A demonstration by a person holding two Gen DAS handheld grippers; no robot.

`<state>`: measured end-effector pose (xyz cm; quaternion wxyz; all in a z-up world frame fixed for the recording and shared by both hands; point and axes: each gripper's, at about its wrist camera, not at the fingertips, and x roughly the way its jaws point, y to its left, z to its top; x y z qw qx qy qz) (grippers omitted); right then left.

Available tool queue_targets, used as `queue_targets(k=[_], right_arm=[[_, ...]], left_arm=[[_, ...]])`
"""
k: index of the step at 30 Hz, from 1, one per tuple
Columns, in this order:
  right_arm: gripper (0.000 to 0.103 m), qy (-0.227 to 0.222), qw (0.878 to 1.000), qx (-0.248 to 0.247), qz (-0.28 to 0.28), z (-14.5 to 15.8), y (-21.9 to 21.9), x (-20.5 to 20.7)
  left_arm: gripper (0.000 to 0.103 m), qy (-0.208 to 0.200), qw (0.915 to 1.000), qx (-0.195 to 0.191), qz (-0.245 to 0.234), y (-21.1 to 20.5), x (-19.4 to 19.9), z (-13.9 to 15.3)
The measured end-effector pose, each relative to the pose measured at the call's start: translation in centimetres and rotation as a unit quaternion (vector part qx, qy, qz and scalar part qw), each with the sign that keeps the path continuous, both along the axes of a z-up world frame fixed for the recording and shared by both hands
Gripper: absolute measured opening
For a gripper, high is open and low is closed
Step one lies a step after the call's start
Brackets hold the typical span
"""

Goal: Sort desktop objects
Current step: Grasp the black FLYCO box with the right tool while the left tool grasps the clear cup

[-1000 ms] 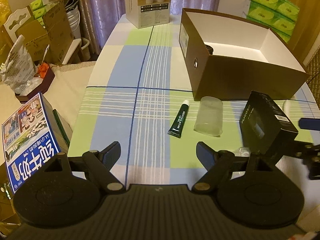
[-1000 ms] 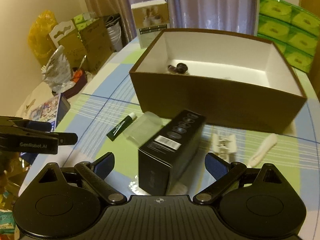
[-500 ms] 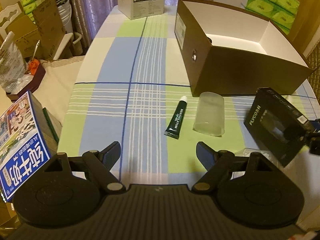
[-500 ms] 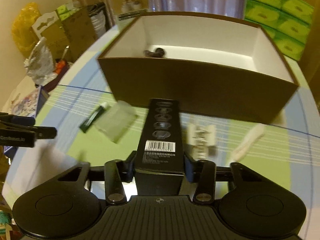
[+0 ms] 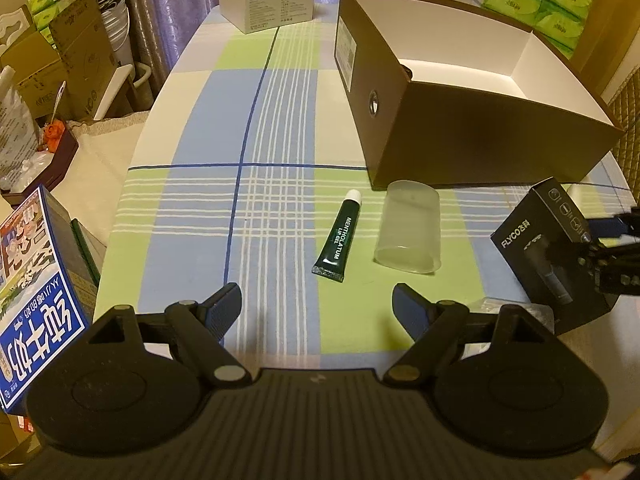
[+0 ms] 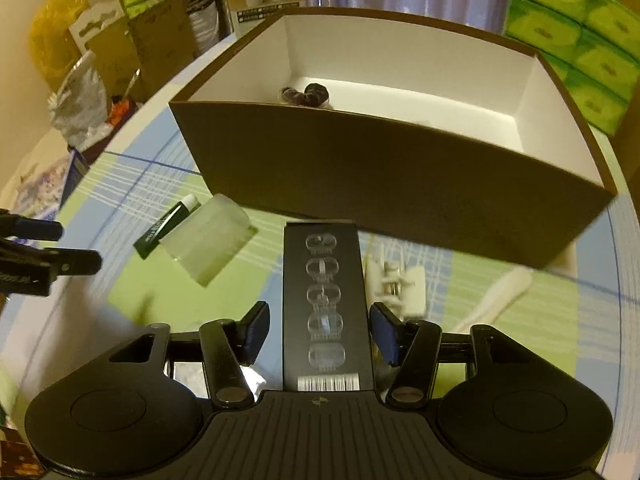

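Black rectangular FLYCO carton sits between your right gripper fingers, pinched, before the brown white-lined cardboard box | your left gripper spread wide, empty, above the plaid tablecloth | green lip-gel tube beside frosted plastic cup

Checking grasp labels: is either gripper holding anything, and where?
Right gripper clamps the black box by its long sides near the barcode end. Left gripper is open, empty.

Both grippers, left and right, are matte black with round hubs, brass-coloured screws behind the jaws and blue finger pads.
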<state>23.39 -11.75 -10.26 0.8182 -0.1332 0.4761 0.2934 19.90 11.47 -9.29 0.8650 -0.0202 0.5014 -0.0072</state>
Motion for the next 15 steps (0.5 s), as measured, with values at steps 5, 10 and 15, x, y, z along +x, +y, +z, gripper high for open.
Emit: queue_targets(k=[5,10,15], right_arm=[[0.052,-0.008,1.0,-0.026,0.013,-1.2,1.5,0.8],[0.041,-0.029,0.999,-0.038,0.028,-1.1,1.7,0.6],[0.04,-0.027,0.999,-0.011,0.016,-0.3,0.6,0.4]], left_arm=[[0.079,-0.001,1.0,-0.002,0.001,-0.4,0.3,-0.2],[0.079,-0.003,0.9999,-0.004,-0.013,-1.5,0.6,-0.4],[0.079,-0.007,0.9994,-0.007,-0.032,-2.7,1.0,-0.5]])
